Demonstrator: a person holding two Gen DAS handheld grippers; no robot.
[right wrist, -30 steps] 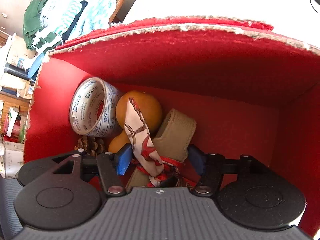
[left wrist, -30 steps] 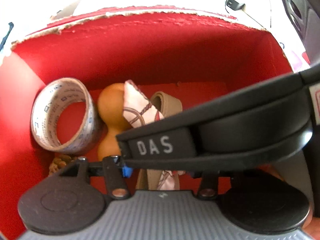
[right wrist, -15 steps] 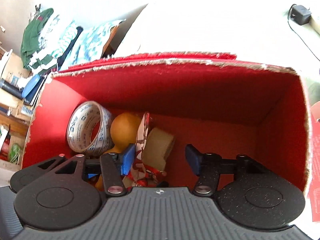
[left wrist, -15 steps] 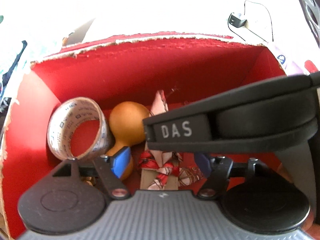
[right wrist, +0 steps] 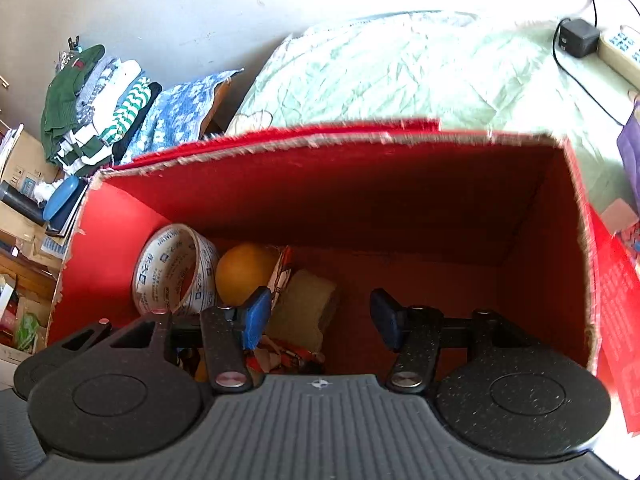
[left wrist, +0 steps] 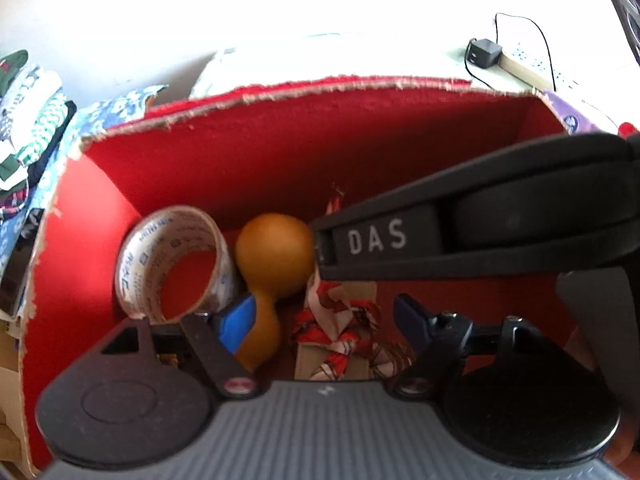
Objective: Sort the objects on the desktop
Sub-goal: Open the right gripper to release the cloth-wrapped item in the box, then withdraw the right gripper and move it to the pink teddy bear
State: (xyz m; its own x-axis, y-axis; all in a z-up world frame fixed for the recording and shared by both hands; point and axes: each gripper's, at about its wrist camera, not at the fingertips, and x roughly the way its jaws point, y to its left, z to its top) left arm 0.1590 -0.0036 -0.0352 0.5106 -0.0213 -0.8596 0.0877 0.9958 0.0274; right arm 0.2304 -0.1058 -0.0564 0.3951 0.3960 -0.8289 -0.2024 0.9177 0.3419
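A red cardboard box (left wrist: 280, 152) (right wrist: 360, 184) holds a printed tape roll (left wrist: 176, 264) (right wrist: 176, 272), an orange gourd (left wrist: 276, 256) (right wrist: 244, 272), a red-and-white patterned scarf (left wrist: 340, 320) (right wrist: 282, 276) and a tan webbing roll (right wrist: 308, 304). My left gripper (left wrist: 326, 318) is open and empty above the scarf. My right gripper (right wrist: 320, 316) is open and empty above the box floor. The right gripper's black body, marked DAS (left wrist: 460, 232), crosses the left wrist view.
The box stands on a pale green cloth (right wrist: 400, 68). A black charger (right wrist: 578, 40) and a power strip (right wrist: 620, 48) lie at the far right. Folded clothes (right wrist: 92, 96) are stacked at the left. A purple item (right wrist: 628, 152) sits right of the box.
Both grippers have risen and pulled back from the box contents. The left gripper has opened. The scarf and webbing roll stay in the box.
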